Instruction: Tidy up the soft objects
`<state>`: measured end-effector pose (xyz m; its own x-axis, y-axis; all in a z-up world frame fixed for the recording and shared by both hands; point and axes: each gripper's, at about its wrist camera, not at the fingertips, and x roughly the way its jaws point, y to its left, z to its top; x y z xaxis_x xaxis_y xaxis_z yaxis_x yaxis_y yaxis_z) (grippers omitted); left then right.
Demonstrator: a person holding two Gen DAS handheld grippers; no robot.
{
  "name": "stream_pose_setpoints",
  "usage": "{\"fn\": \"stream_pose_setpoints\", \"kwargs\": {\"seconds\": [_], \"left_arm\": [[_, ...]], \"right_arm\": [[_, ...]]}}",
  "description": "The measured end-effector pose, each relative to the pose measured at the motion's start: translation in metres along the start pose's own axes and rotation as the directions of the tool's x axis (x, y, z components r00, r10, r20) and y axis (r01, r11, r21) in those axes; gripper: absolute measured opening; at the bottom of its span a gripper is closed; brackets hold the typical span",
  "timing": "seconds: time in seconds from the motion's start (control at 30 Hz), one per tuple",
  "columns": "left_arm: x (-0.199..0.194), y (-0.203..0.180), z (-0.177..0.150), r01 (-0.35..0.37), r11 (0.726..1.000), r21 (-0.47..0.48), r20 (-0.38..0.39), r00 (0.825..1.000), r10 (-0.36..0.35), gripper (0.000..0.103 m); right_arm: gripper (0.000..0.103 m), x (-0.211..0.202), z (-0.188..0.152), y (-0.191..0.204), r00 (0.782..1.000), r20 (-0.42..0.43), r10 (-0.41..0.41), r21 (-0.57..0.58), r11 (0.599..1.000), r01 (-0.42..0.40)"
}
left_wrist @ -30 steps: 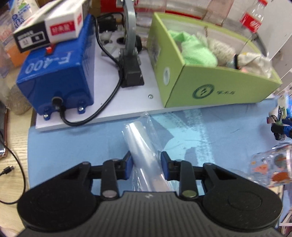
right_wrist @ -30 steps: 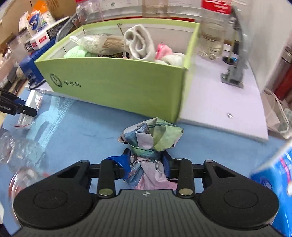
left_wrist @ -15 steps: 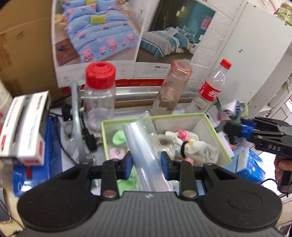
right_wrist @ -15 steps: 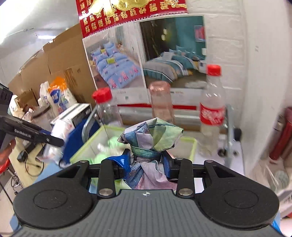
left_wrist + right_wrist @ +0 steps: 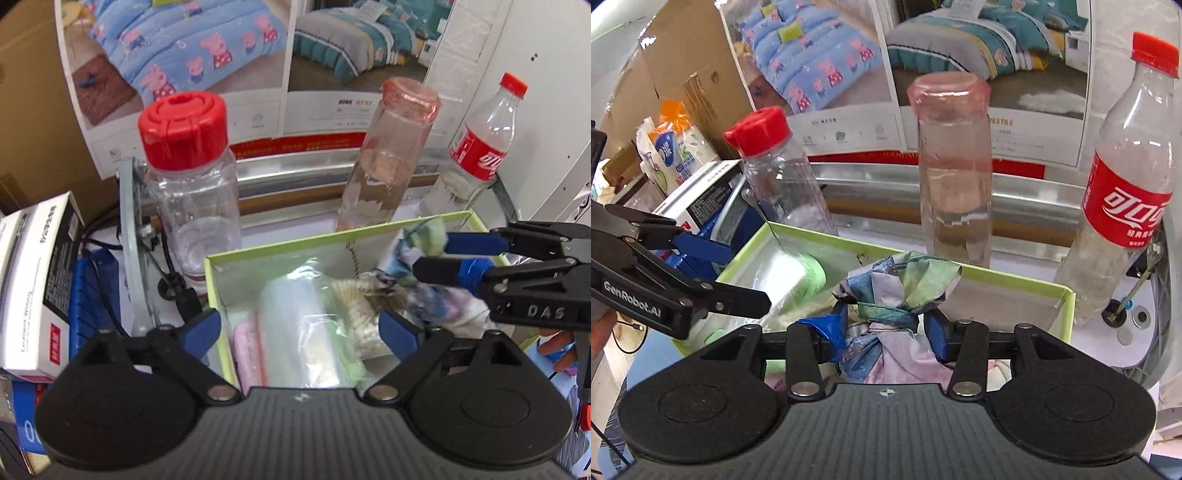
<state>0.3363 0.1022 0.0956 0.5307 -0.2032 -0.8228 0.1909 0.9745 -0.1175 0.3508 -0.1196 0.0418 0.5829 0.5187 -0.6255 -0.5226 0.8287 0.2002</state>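
The clear plastic bag (image 5: 303,332) now lies inside the green box (image 5: 280,251), free between the wide-spread fingers of the left claw (image 5: 301,328); half a second ago that claw was pinching it above the box, so the bag has just been dropped and that part of the sorting looks done. The patterned cloth (image 5: 901,280) is clamped in the right claw (image 5: 886,328), hanging over the box's right half, where a second ago it sat low on the blue surface. It appears next to go in. Beyond the box stand a red-capped jar (image 5: 188,166), a pink bottle (image 5: 388,155) and a cola bottle (image 5: 480,147).
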Motion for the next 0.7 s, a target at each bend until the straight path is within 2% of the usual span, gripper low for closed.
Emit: {"fn": "stream_pose_setpoints", "kwargs": {"seconds": [0.07,0.17,0.27,0.4,0.5,0.6,0.63,0.7], "left_arm": [[-0.009,0.000,-0.002,0.009,1.000,-0.013,0.015,1.000,-0.009,0.092],[-0.029,-0.003,-0.011,0.010,1.000,-0.008,0.048,0.999,-0.009,0.092],[-0.049,-0.009,-0.025,0.013,1.000,-0.002,0.080,0.997,-0.012,0.092],[-0.073,-0.023,-0.047,0.048,0.999,0.015,0.075,0.996,-0.049,0.092],[-0.093,-0.034,-0.065,0.042,0.999,0.023,0.094,0.995,-0.044,0.092],[-0.118,-0.041,-0.089,0.037,0.999,0.002,0.150,0.988,-0.037,0.093],[-0.125,-0.043,-0.098,0.038,0.999,-0.008,0.176,0.984,-0.036,0.102],[-0.139,-0.046,-0.121,0.043,0.998,-0.044,0.252,0.967,-0.030,0.103]], "right_arm": [[0.035,-0.011,0.003,0.000,0.998,0.056,0.007,0.017,1.000,-0.007],[0.040,-0.025,0.008,0.006,0.996,0.088,-0.002,0.013,1.000,0.001],[0.044,-0.039,0.004,0.010,0.995,0.096,-0.006,0.019,1.000,0.004],[0.047,-0.056,-0.008,0.019,0.997,0.076,-0.026,0.018,1.000,0.025],[0.048,-0.073,-0.017,0.031,0.997,0.061,-0.039,0.008,0.999,0.039],[0.048,-0.103,-0.025,0.048,0.995,0.086,-0.052,-0.010,0.999,0.053],[0.048,-0.114,-0.029,0.053,0.993,0.101,-0.058,-0.011,0.998,0.060],[0.049,-0.138,-0.044,0.067,0.987,0.143,-0.080,0.004,0.997,0.080]]}}
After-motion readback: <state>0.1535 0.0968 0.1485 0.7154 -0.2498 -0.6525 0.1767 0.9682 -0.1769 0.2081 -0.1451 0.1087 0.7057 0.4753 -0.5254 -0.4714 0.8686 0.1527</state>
